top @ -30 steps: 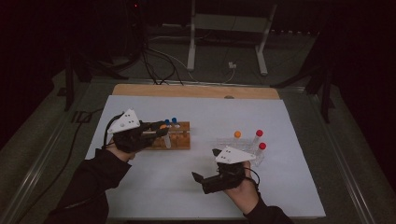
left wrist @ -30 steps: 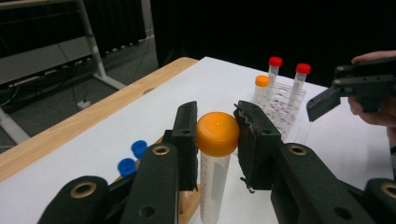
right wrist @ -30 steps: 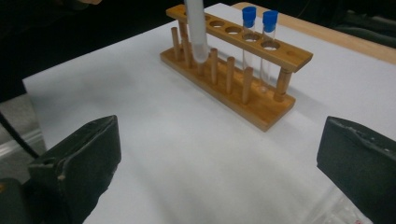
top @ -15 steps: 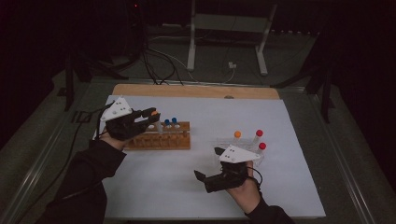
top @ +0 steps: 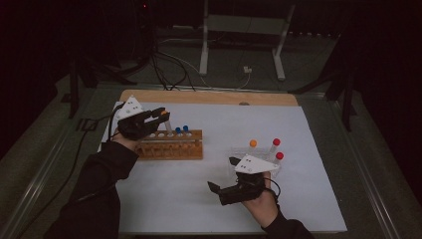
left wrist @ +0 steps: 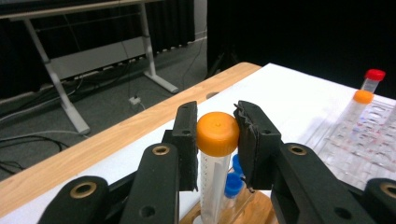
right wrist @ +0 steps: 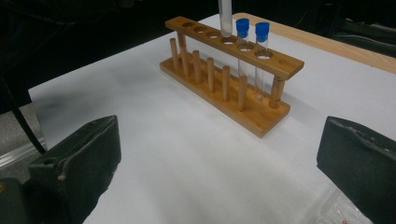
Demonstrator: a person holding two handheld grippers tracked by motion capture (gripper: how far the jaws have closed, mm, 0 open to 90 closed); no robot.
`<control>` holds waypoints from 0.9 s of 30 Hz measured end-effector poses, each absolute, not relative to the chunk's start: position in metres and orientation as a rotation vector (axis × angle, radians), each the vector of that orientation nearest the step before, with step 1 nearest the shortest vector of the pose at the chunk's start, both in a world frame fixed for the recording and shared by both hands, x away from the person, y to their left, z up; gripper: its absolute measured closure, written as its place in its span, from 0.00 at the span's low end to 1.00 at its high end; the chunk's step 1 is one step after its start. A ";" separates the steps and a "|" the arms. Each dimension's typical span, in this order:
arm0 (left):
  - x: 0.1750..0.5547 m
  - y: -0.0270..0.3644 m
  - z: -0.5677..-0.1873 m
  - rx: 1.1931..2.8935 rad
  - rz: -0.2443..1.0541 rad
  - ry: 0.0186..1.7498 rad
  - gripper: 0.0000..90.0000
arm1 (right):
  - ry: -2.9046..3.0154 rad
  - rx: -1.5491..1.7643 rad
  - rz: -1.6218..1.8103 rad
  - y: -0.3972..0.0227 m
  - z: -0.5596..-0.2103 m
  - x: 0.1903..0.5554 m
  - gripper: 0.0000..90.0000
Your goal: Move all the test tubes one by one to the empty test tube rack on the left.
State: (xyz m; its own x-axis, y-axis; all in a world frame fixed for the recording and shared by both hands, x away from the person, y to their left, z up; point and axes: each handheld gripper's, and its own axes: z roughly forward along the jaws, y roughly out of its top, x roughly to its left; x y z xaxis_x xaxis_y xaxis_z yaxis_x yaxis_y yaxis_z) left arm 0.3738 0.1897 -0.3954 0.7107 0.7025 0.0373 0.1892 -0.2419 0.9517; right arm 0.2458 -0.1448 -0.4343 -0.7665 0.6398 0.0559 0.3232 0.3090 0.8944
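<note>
Left gripper (left wrist: 217,140) is clamped on the orange cap of a clear tube (left wrist: 214,182), both pads pressing the cap's sides; the tube hangs upright over the wooden rack (top: 171,144), its lower end at the rack's top bar among the holes, just beside two blue-capped tubes (top: 181,131) that stand in the rack. In the right gripper view the held tube's lower part (right wrist: 225,16) reaches the top bar at the hole next to the blue-capped pair; whether it has entered the hole cannot be told. The rack sits on the white sheet (top: 219,209) toward the table's left edge, nearer the far edge than the near one. Right gripper (top: 225,191) rests low near the near edge, right of centre, jaws wide apart with nothing between them, pointing toward the rack. Just behind it a clear plastic rack (top: 249,154) holds one orange-capped tube (top: 253,144) and two red-capped tubes (top: 276,149), upright. A wooden strip (top: 209,97) runs along the far edge
</note>
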 end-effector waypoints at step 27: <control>0.386 0.184 -0.457 1.844 0.510 0.817 0.79 | 2.291 0.868 1.440 -0.145 -0.437 0.246 0.00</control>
